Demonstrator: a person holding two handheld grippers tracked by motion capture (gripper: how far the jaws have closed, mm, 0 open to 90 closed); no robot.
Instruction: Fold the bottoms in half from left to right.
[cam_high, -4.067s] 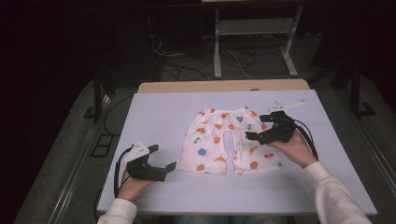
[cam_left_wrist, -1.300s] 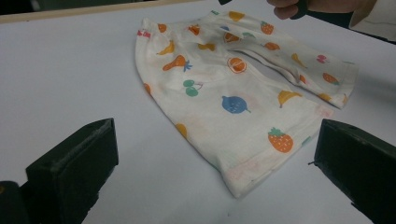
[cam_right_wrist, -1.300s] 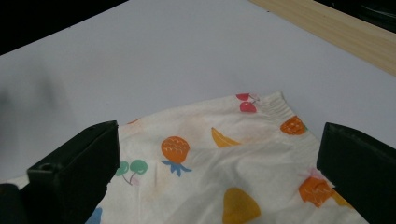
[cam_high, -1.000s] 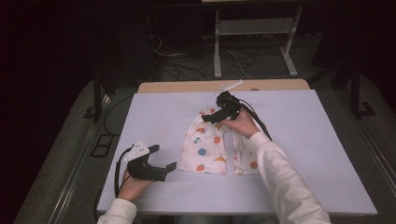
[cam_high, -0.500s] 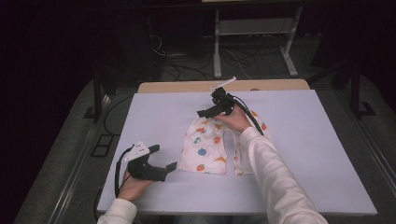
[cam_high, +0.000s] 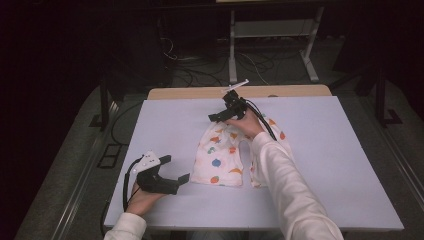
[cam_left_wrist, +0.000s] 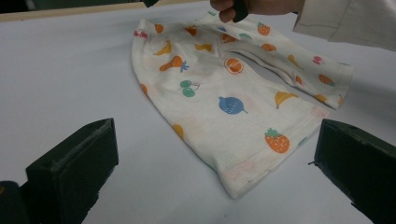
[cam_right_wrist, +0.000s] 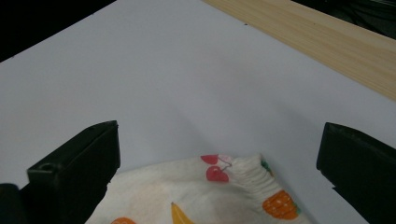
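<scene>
We judge the work in hand to be folding the fruit-print baby shorts (cam_high: 226, 155), and it looks partly done. In the high view the shorts lie at the centre of the frame on the lavender table (cam_high: 345, 165), doubled over along their length: one leg rests on top of the other, so the garment reads as a narrow shape with the waistband toward the upper middle and the leg hems toward the lower middle. Part of the right side is hidden under the person's sleeve (cam_high: 285, 185), so we cannot tell how neatly the edges line up there.

The right hand-held gripper (cam_high: 220, 116) sits just above the waistband end, at the upper centre of the high view. In the right gripper view its jaws stand wide apart, with the elastic waistband corner (cam_right_wrist: 243, 170) lying between them at the bottom of the frame, flat on the table and not pinched.

The left hand-held gripper (cam_high: 177, 179) rests at the lower left of the high view, just beside the hem. Its jaws are also spread, holding nothing, with the shorts ahead of them in the left gripper view.

What remains, in our judgement, is at least one crosswise fold, waistband to hem, and a tidying of the edges.
</scene>
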